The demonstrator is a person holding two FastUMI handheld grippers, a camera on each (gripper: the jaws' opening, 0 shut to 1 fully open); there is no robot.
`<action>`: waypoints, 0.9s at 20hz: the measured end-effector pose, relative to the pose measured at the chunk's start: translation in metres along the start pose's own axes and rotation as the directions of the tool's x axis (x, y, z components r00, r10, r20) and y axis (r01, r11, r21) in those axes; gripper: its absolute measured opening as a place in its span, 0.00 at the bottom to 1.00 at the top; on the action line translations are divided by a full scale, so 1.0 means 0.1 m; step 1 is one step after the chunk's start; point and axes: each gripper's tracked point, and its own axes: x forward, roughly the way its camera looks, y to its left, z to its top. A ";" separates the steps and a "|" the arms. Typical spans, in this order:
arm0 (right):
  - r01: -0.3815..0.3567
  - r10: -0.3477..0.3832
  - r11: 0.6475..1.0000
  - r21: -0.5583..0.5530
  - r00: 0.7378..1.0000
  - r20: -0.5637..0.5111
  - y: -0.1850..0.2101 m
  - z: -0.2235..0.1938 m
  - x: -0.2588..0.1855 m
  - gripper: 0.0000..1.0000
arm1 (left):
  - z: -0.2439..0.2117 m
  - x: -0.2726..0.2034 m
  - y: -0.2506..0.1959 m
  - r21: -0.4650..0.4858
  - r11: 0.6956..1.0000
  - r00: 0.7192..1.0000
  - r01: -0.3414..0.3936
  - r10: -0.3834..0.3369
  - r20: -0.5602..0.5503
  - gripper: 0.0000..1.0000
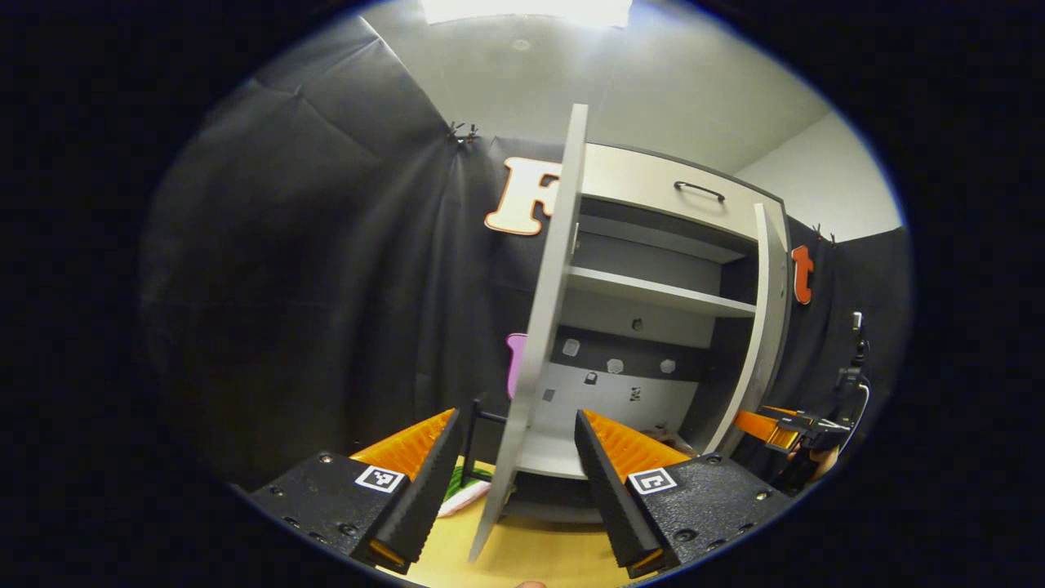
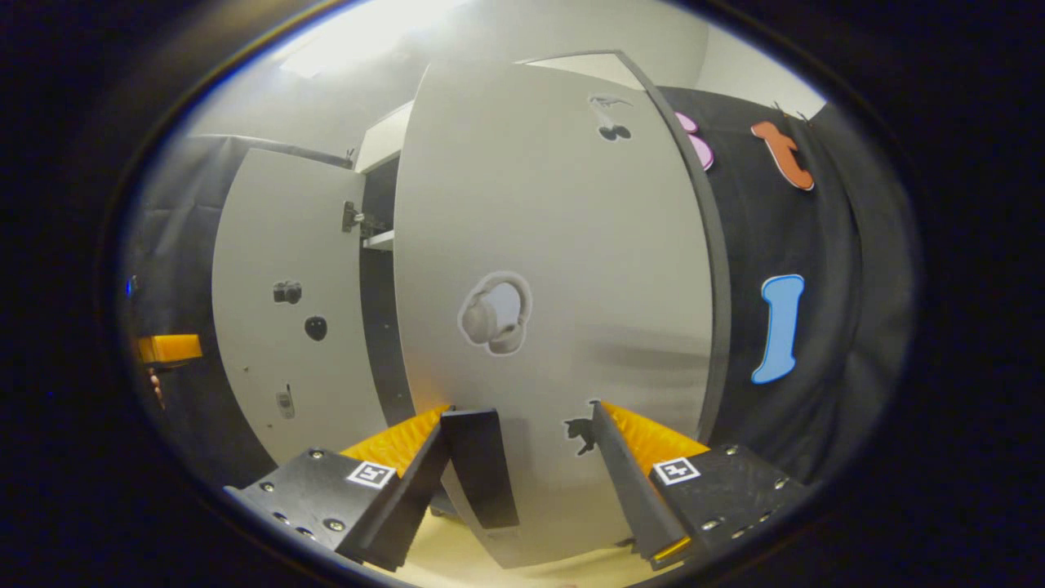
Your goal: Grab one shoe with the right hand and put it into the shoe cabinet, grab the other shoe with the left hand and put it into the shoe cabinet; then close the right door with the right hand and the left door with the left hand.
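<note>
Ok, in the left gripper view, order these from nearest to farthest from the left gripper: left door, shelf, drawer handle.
From the left gripper:
1. Left door, edge-on between its fingers.
2. Shelf, inside the cabinet, upper middle.
3. Drawer handle, top right.

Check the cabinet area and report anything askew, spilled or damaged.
Nothing looks damaged or spilled. Both cabinet doors stand open: the left door edge-on between the left gripper and its open jaws, the right door close before the right gripper. A small pink and green item lies on the floor beside the cabinet; I cannot identify it.
</note>
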 end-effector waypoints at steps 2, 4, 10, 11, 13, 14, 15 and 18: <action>0.006 -0.006 1.000 0.003 1.000 -0.006 0.02 -0.01 0.06 0.98 | 0.00 0.01 0.16 0.006 0.999 0.999 -0.035 0.035 -0.001 0.85; 0.012 -0.012 1.000 0.008 1.000 -0.005 0.04 -0.02 0.11 0.99 | -0.02 0.02 0.31 0.011 0.998 0.998 -0.063 0.063 -0.006 0.85; 0.039 -0.039 0.999 0.012 0.999 -0.003 0.09 -0.02 0.27 0.98 | -0.19 0.14 0.46 0.000 0.998 0.997 -0.062 0.062 -0.050 0.84; 0.042 -0.042 0.999 0.014 0.999 -0.004 0.09 -0.02 0.29 0.98 | -0.21 0.16 0.47 0.001 0.998 0.997 -0.058 0.058 -0.058 0.84; 0.049 -0.049 0.999 0.020 0.999 -0.004 0.10 -0.03 0.32 0.98 | -0.24 0.21 0.49 0.003 0.999 0.997 -0.046 0.046 -0.066 0.84; 0.053 -0.053 0.998 0.023 0.999 -0.003 0.12 -0.03 0.36 0.98 | -0.25 0.26 0.49 0.004 0.999 0.997 -0.038 0.038 -0.070 0.84; 0.057 -0.057 0.998 0.026 0.998 -0.002 0.12 -0.03 0.39 0.98 | -0.27 0.30 0.50 0.005 1.000 0.997 -0.031 0.031 -0.073 0.84; 0.068 -0.068 0.997 0.029 0.998 0.000 0.13 -0.06 0.42 0.98 | -0.33 0.46 0.54 0.019 1.000 0.996 -0.019 0.020 -0.088 0.84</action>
